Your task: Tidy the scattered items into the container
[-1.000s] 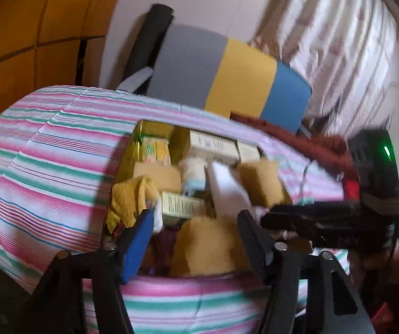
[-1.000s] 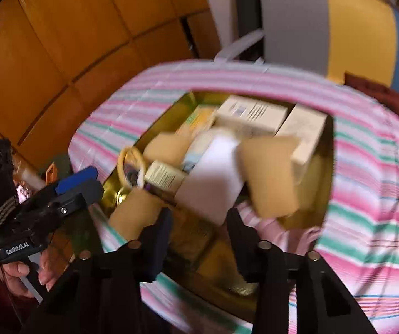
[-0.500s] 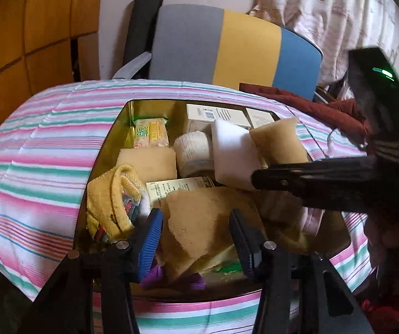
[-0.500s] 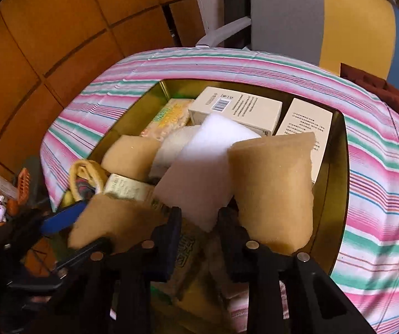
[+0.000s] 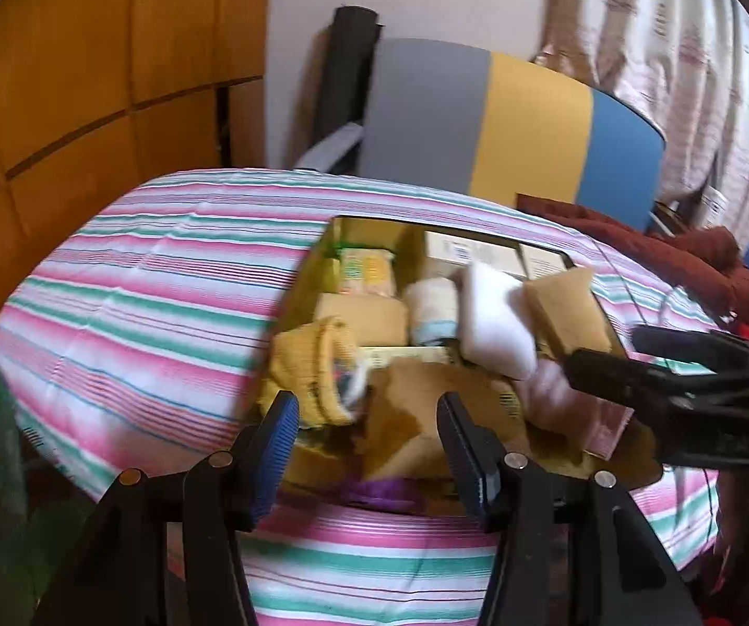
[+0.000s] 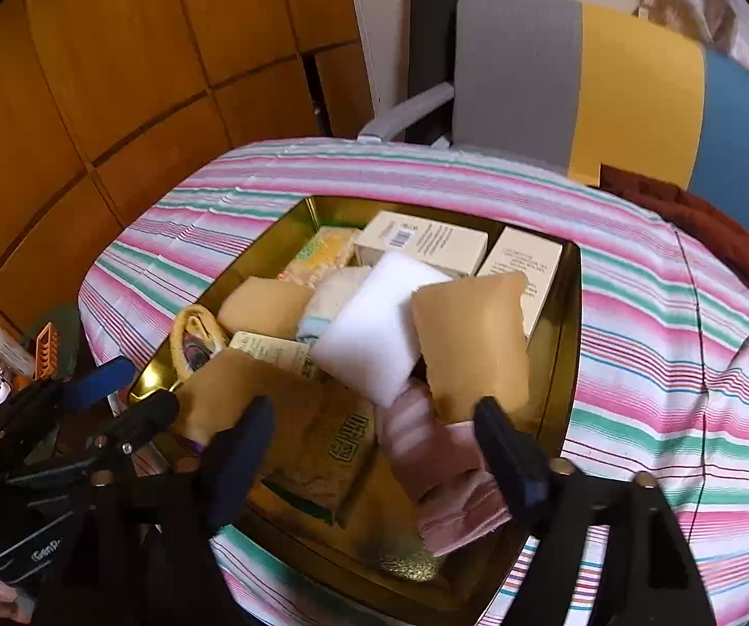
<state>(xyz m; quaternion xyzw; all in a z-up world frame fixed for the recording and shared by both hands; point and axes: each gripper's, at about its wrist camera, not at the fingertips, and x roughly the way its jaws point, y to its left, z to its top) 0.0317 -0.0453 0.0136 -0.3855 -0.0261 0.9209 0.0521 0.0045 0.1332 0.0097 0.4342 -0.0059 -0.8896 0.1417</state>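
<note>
Hovering over full gold tin (image 6: 567, 344) — L tongs (image 5: 369, 417) & R tongs (image 6: 374, 433) agape, empty.

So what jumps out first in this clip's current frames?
A gold tin crammed with items sits mid-table on the pink and green striped cloth; a white sponge and tan sponge are piled on top. Both grippers, left and right, hang open at its near edge, holding nothing.

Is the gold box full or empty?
Full. The gold box is heaped with stuff: a white sponge, tan pads, cartons and a pink cloth rising past its rim.
</note>
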